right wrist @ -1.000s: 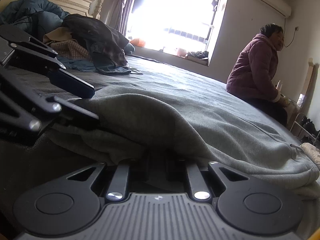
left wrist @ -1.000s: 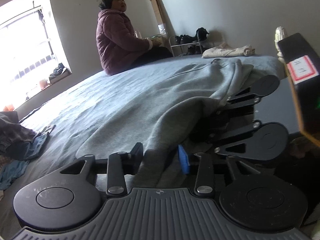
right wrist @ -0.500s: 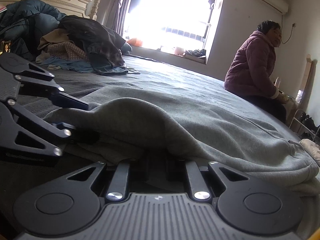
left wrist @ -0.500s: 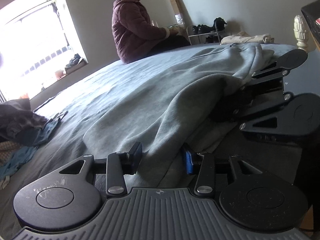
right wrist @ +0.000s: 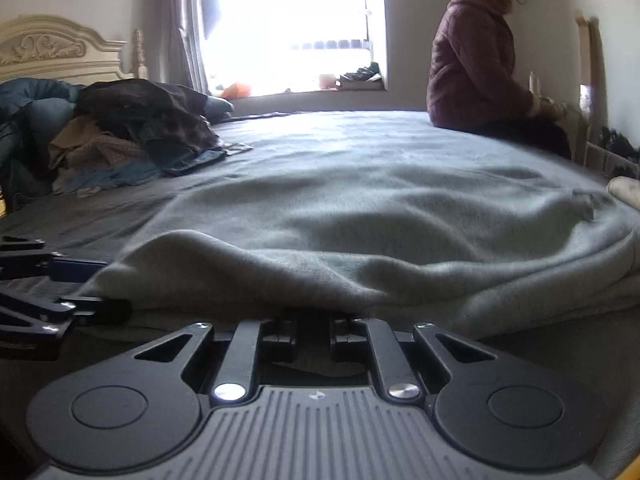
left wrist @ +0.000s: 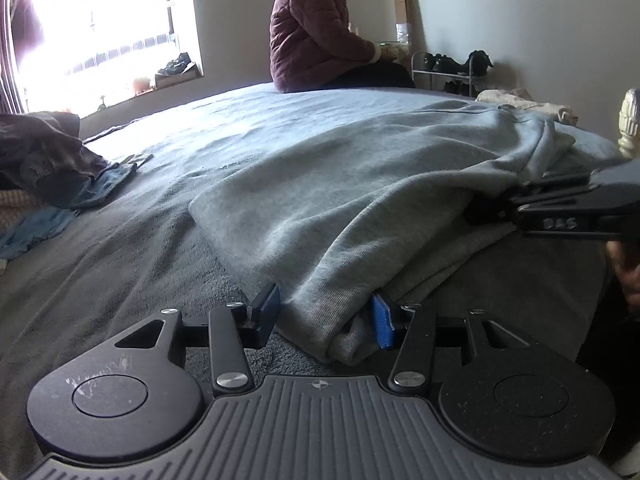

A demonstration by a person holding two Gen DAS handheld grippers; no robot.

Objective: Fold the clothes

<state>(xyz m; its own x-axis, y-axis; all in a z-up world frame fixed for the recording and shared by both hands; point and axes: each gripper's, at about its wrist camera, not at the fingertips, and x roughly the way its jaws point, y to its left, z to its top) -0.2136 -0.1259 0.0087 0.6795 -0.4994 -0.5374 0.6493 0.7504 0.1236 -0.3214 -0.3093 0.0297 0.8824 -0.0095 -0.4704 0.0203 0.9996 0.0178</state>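
Note:
A grey sweatshirt (left wrist: 360,184) lies spread over the grey bed cover (left wrist: 180,136). Its near folded edge sits between the fingers of my left gripper (left wrist: 324,316), whose jaws are opening. The blue pad (left wrist: 382,322) touches the cloth, and the other pad (left wrist: 267,308) stands just off it. In the right wrist view the sweatshirt (right wrist: 360,216) drapes over my right gripper (right wrist: 313,322), which is shut on the hem, with its fingertips hidden under the cloth. That right gripper (left wrist: 560,208) also shows at the right of the left wrist view, and the left gripper (right wrist: 60,292) shows low at the left of the right wrist view.
A heap of unfolded clothes (right wrist: 132,128) lies near the headboard (right wrist: 52,48). A person in a purple jacket (left wrist: 316,32) sits on the bed's far edge. A cream garment (left wrist: 520,100), a bedpost (left wrist: 630,124) and a shoe rack (left wrist: 452,68) are beyond.
My left gripper's fingers have spread and the sweatshirt's fold has settled lower onto the bed. Both wrist views have rolled toward level. The right gripper stays shut on the hem.

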